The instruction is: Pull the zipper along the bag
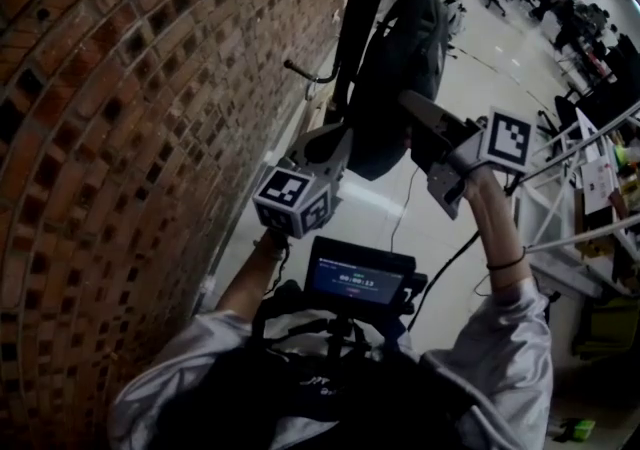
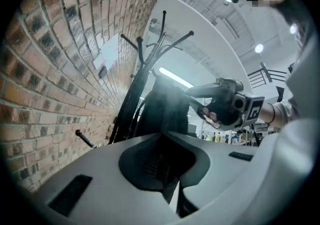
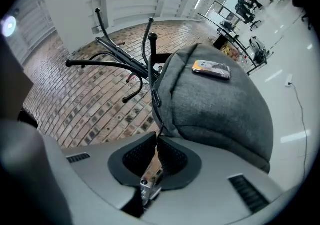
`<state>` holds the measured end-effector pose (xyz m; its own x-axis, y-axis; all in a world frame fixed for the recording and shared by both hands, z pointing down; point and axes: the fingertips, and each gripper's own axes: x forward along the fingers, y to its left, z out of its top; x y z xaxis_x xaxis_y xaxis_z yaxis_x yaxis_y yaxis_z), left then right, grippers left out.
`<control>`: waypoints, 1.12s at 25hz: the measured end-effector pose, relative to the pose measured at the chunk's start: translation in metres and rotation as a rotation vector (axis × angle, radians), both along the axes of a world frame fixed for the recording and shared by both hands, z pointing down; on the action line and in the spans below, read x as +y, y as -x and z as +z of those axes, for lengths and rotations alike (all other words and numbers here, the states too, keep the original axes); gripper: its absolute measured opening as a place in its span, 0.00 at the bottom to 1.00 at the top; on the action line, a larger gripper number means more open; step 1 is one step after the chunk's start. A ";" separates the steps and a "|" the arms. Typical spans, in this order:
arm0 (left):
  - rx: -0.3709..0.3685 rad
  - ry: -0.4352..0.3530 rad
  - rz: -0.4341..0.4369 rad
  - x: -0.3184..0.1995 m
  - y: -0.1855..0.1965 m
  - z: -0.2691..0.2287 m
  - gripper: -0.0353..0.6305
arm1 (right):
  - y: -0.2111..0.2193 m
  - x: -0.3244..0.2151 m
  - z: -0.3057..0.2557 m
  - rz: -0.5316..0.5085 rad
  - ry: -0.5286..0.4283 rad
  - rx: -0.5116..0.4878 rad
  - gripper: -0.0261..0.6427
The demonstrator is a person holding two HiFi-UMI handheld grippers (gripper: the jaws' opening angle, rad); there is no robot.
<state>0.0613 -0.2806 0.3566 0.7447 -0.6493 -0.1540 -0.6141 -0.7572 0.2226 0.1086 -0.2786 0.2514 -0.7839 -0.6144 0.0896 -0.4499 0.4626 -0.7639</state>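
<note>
1. I am looking at the grey backpack (image 3: pixel 220 114), which is hanging from the hooks of the black coat rack (image 3: pixel 115 61) beside the brick wall (image 1: pixel 120 138).
2. The right gripper (image 3: pixel 157 138) is holding its fingers almost together and clamping the thin black zipper pull (image 3: pixel 162 125). The pull is leading up to the zipper (image 3: pixel 155 96) on the backpack's edge nearest the rack.
3. The left gripper (image 2: pixel 164 139) is pressing its fingers together on what I am reading as a fold of the backpack's dark fabric, low on the bag.
4. I am judging that the pull should be following the zipper's curve, with the cord staying in line with the teeth rather than tugging outward.
5. I am also judging that the left gripper should be drawing the fabric taut against that pull, since the bag is hanging freely and could be swinging on its hook.
6. I am finding the slider too small to make out, and I cannot tell how much of the zipper is already open.
7. The left gripper view is showing the bag as a close, blurred dark mass. In the dim head view both sets of fingers are merging into the bag.
</note>
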 end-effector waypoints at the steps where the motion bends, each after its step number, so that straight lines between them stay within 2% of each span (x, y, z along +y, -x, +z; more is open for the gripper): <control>1: 0.001 -0.016 0.025 0.003 -0.005 -0.005 0.06 | 0.000 0.001 0.001 -0.001 0.002 -0.014 0.07; 3: -0.001 -0.058 0.082 0.012 -0.016 -0.020 0.06 | 0.001 0.003 0.003 -0.009 0.002 -0.033 0.06; 5: -0.004 -0.108 0.121 0.018 -0.025 -0.037 0.06 | 0.002 0.006 0.004 -0.017 -0.022 -0.010 0.05; 9: -0.080 -0.168 0.161 0.016 -0.045 -0.052 0.06 | 0.002 0.008 0.005 -0.029 -0.060 0.033 0.05; 15: -0.113 -0.211 0.122 0.003 -0.057 -0.064 0.06 | 0.000 0.012 0.006 -0.037 -0.037 0.012 0.04; 19: -0.101 -0.208 0.129 0.002 -0.059 -0.067 0.06 | 0.001 0.016 0.003 -0.061 -0.058 0.021 0.04; 22: -0.081 -0.210 0.136 0.004 -0.060 -0.071 0.06 | 0.000 0.027 0.008 -0.075 -0.094 0.127 0.04; 24: -0.081 -0.219 0.130 0.005 -0.062 -0.074 0.06 | -0.011 0.037 0.016 -0.067 -0.144 0.277 0.04; 26: -0.089 -0.225 0.128 0.006 -0.065 -0.076 0.06 | -0.022 0.045 0.016 -0.061 -0.260 0.434 0.05; 28: -0.080 -0.222 0.130 0.007 -0.066 -0.076 0.06 | -0.032 0.046 0.005 -0.026 -0.425 0.605 0.07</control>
<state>0.1274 -0.2739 0.2801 0.8351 -0.5044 -0.2193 -0.5176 -0.8556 -0.0028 0.1405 -0.2322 0.2564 -0.6876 -0.6745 0.2689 -0.7206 0.6793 -0.1387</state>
